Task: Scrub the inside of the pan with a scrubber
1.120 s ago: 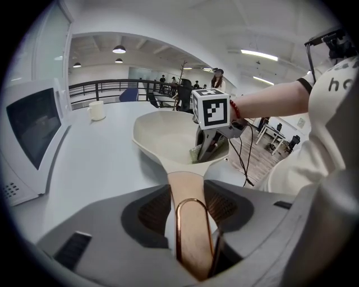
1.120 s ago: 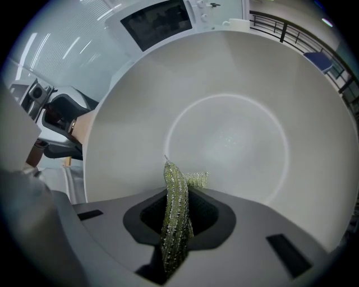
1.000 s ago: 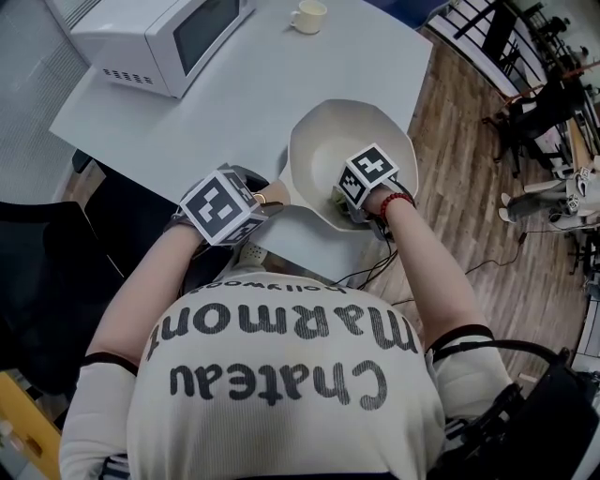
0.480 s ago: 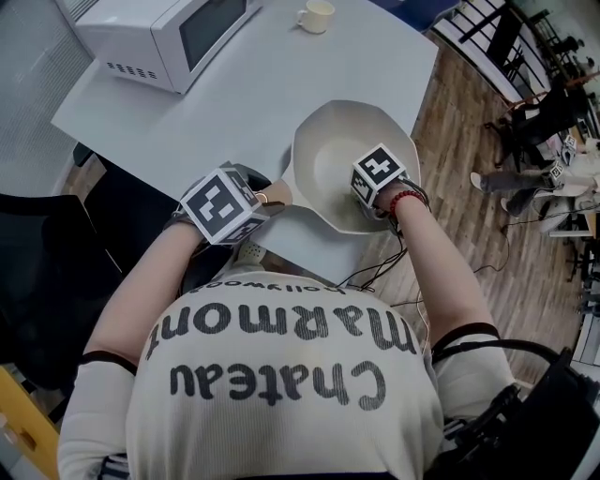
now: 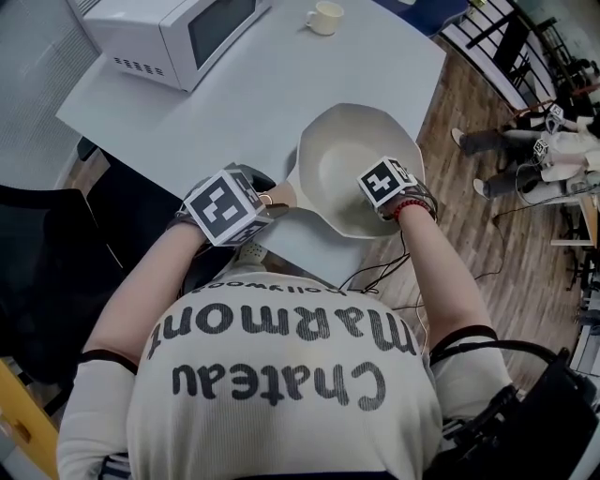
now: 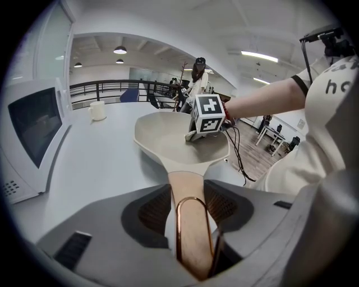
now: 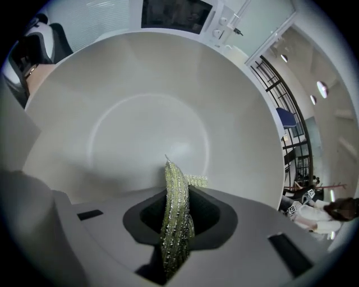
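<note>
- Two gripper views supply what the head view hides. The right gripper view shows the right gripper (image 7: 185, 212) with its jaws clamped on a green, glittery scrubber (image 7: 175, 190). The scrubber stands edge-on between the pads, its tip toward the pale inner wall of the pan (image 7: 146, 112). Whether the tip touches that wall cannot be read.
- The left gripper view shows the left gripper (image 6: 188, 206) with its jaws gripping the handle (image 6: 188, 182) of the pan. The handle is tan and carries a copper loop (image 6: 191, 198) at its end.
- In the head view, the grippers' own bodies cover both sets of jaws, and the scrubber is out of sight. Only this view gives the layout: the pan sits by the table's right edge, toward the near right corner, with the handle pointing left along the near edge.
- Surface: a white table (image 5: 253, 94). A wood plank floor (image 5: 469, 141) lies beyond its right edge. The left gripper view adds a dark railing (image 6: 112, 88) and ceiling lights (image 6: 119, 50).
- Count: two grippers, one pan, one scrubber. One white microwave (image 5: 178, 33) stands at the far left corner, and one cup (image 5: 324, 17) stands at the far edge.
</note>
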Demonstrator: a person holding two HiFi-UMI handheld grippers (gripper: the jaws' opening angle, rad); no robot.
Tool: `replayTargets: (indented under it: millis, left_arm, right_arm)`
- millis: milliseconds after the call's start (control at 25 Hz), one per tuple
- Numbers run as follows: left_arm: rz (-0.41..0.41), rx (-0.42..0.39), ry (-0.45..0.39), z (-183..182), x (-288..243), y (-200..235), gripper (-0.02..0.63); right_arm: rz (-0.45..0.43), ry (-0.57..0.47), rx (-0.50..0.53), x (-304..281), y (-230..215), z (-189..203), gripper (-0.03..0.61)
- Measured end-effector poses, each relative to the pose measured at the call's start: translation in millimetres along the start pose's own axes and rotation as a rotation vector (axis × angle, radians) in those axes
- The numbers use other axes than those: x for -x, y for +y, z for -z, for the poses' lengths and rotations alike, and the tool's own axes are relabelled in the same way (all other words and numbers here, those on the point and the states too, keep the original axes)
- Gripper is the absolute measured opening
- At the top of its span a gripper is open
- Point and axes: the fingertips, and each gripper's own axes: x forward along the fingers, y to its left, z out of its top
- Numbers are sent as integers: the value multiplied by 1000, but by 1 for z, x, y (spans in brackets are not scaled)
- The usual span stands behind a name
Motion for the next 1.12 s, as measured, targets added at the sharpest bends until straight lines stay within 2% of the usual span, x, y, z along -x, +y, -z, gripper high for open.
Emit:
replayTargets:
  millis: [120,320,360,400,480,560,640,720,880,1040,1120]
  left_arm:
    - [-2,-1,0,0,1,-3,199]
    - [-2,-7,2,1,1,-6,194]
    - [-1,-9,3,1,1,-6,190]
    - [-1,-9,5,2,1,-5,190]
    - [-5,-8,8,3,1,-4,190]
    - [-6,-4,10,3,0,-4,187]
    - [-2,1,9,3,0,-4,186]
    - [3,4,8,2,1,-3,186]
    - [3,5,9,-1,1,-4,184]
    - [3,19,4,-3,1,-5,179]
    - [8,31,-1,-4,1,-3,176]
  right_arm:
    - [44,-47,6,5,-9,-2,55]
    - [48,-191,-123,28,-22,-13,56]
    - [-1,-241,-173,36,-20,-20,57]
    - [-97,-311,-241,47,-12,-32,57]
    - [-391,-474,-420,73,16,-64,57]
    - [-680,-583,-582,99,47,-93,57]
    - [-854,-608,-672,112,73,-113,57]
    - [-922,-582,-707,111,94,-125,57]
    - [-891,-495,-748,91,112,-129,57]
    - [-975,-476,-837,99,120,-132,57]
    - [-1004,-468,-850,103,122,-132,57]
